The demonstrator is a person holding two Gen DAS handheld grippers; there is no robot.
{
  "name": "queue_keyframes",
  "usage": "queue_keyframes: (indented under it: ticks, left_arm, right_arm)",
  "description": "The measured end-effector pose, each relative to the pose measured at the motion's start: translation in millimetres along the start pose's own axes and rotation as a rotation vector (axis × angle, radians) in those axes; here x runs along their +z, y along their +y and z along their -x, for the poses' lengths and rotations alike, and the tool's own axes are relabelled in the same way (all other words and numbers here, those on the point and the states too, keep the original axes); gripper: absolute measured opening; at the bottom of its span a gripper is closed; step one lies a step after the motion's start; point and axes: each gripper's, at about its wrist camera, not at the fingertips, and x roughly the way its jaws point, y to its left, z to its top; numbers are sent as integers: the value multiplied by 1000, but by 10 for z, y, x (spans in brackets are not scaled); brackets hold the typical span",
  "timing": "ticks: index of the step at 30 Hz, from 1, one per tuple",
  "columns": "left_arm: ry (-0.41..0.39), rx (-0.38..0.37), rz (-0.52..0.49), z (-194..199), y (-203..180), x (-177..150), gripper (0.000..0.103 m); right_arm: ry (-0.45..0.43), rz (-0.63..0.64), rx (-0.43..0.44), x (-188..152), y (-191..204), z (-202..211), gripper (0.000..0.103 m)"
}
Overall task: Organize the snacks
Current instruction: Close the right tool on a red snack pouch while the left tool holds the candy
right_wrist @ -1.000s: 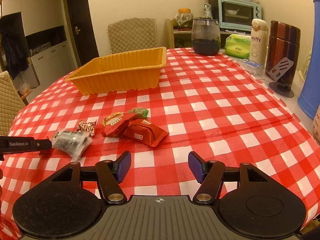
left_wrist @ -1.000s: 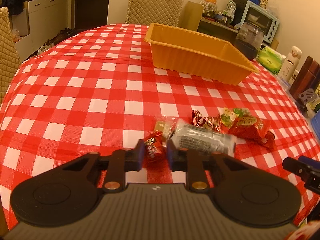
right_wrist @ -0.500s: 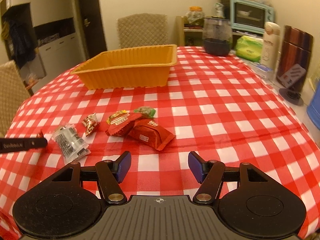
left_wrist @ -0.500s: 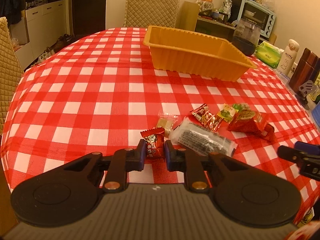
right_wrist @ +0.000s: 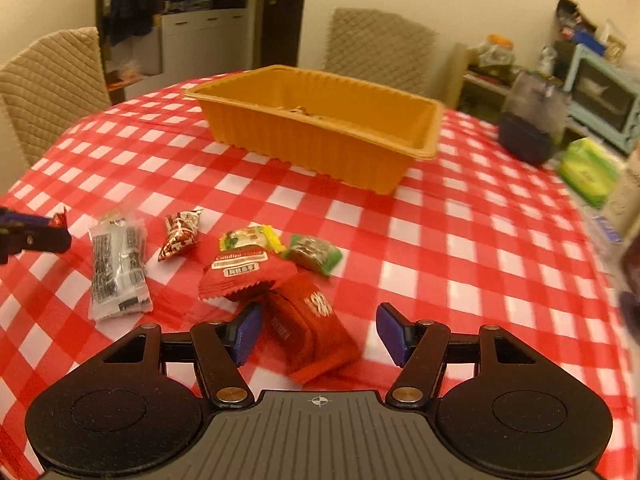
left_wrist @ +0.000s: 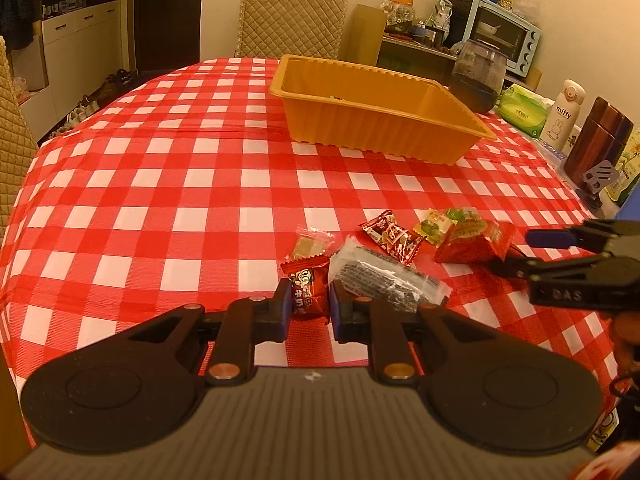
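My left gripper (left_wrist: 308,308) is shut on a small red candy (left_wrist: 307,286), held just above the checked tablecloth. Beside it lie a silver-black packet (left_wrist: 376,276), a clear-wrapped sweet (left_wrist: 308,242), a red-white candy (left_wrist: 390,234) and a yellow-green candy (left_wrist: 434,224). My right gripper (right_wrist: 318,334) is open, its jaws on either side of a dark red packet (right_wrist: 310,332). A red pouch (right_wrist: 244,270) and a green candy (right_wrist: 316,252) lie just beyond it. The orange tray (right_wrist: 320,148) stands further back; a few snacks show inside it.
A dark glass jar (left_wrist: 478,76), green tissue pack (left_wrist: 522,110), white bottle (left_wrist: 566,114) and brown flask (left_wrist: 596,140) stand along the table's right side. Padded chairs (left_wrist: 290,20) stand around the table. A toaster oven (left_wrist: 502,32) sits on a shelf behind.
My left gripper has lifted the red candy slightly and pulled back. My right gripper has moved left and forward, down over the dark red packet, still open.
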Motion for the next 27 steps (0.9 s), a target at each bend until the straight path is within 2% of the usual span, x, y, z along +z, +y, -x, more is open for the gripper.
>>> queue_keyframes:
  ticks: [5,9,13,17,22,27]
  left_arm:
    - [3,-2,2,-12,-4,-1,17]
    - [4,-11,-3,-20,-37,2,17]
    - [7,-17,-11,-9,-71,-11,17]
    - [3,-19,-21,26,-99,-6,17]
    - [-9,-22,-38,71,-151,32,17]
    - [-11,-23,-67,91,-224,59,17]
  right_arm:
    - [26,-16,40,22,-37,-116,62]
    - [34,-30,49,10,13,-33,34]
    - [35,-49,41,-15,53,53,30]
    - [17,-109,-11,-39,30,204,27]
    - [-15,-176,-80,-64,-45,380,27]
    - [-44,-197,-94,-46,-70,468,27]
